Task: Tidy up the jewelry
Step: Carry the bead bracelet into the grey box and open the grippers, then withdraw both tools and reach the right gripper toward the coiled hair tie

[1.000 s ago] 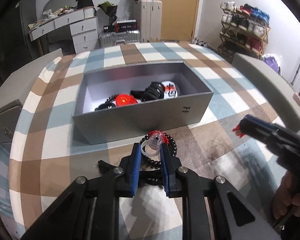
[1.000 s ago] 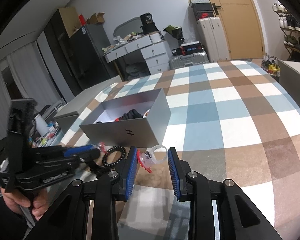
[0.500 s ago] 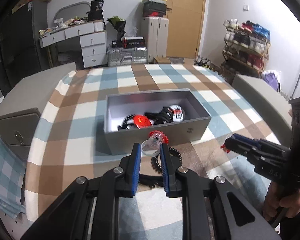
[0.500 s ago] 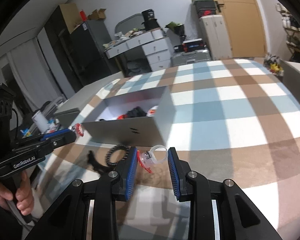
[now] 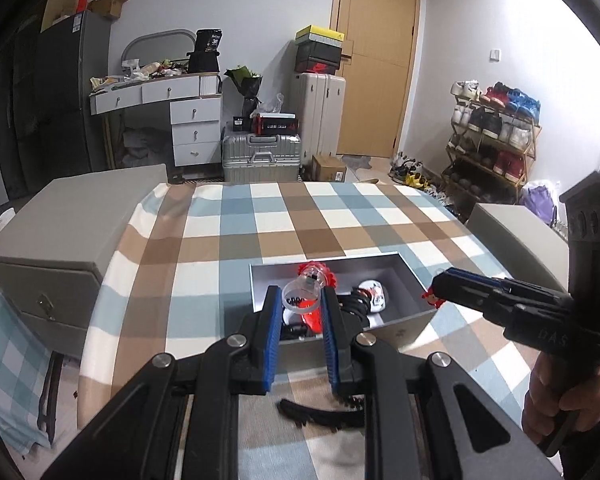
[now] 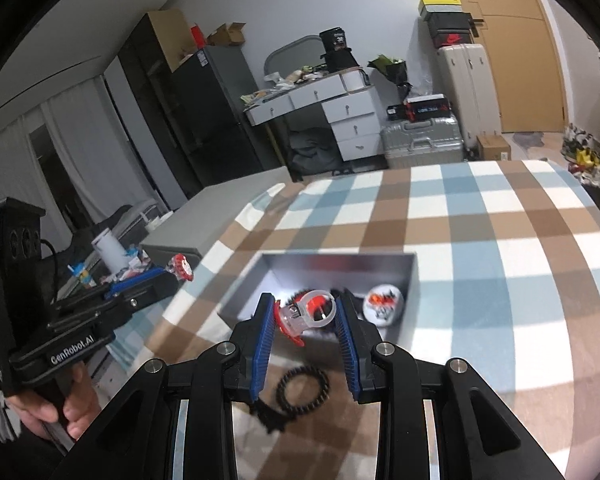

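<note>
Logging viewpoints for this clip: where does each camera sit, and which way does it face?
Left wrist: on the left gripper, looking down at the grey box; right gripper and its hand show.
Right wrist: on the right gripper, facing the same box; left gripper shows.
Shared: box, checked tablecloth, each gripper's clear ring.

A counter (image 5: 236, 240) covered with a checked cloth in blue, brown and white carried the objects. A rectangular open-topped grey box (image 5: 414, 322) stood directly on it toward the near edge, its long side roughly parallel to that edge. On the cloth just in front of the box lay a black beaded bracelet (image 6: 302, 390) forming a closed ring, and beside it, nearer the edge, a black toothed hair clip (image 5: 320, 414). Whether the bracelet and the clip touched could not be told. The far half of the cloth showed only its checks.
</note>
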Available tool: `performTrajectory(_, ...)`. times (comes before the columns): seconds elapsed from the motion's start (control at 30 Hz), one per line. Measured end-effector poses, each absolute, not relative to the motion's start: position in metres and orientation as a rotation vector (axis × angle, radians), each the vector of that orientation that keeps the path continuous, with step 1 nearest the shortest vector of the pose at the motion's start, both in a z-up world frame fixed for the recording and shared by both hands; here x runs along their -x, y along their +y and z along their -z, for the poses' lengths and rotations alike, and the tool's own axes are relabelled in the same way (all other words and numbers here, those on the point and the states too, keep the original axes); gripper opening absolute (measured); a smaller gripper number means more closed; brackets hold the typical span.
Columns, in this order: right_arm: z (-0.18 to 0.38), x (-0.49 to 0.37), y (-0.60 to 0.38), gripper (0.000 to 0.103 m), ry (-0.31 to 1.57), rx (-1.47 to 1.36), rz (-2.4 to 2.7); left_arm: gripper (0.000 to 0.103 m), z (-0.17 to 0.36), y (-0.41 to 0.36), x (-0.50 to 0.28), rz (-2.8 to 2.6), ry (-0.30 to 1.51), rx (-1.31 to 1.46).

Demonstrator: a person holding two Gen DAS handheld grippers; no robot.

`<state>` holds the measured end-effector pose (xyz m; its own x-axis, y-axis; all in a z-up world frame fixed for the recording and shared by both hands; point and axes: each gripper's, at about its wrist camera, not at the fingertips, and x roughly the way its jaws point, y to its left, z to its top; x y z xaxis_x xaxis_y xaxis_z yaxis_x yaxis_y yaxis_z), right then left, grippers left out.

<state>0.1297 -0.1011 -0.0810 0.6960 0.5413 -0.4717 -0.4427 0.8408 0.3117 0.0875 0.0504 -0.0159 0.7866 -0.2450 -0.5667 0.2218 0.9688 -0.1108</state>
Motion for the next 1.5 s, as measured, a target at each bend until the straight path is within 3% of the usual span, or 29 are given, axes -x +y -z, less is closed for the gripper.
performTrajectory(1.37,0.117,-0.225,-0.068,0.033,0.736,-0.171,-0.583,0.015,0.06,0.045,-0.149,0.349,0.79,0.112)
performTrajectory(1.4,0.116,-0.224,-0.069,0.038,0.73,-0.178,-0.583,0.015,0.06,0.045,-0.15,0.354,0.797,0.112)
performTrajectory(1.43,0.115,-0.222,-0.072,0.05,0.721,-0.19,-0.584,0.015,0.06,0.044,-0.15,0.355,0.799,0.108)
performTrajectory(1.5,0.113,-0.219,-0.075,0.063,0.703,-0.205,-0.589,0.021,0.058,0.043,-0.148,0.348,0.792,0.094)
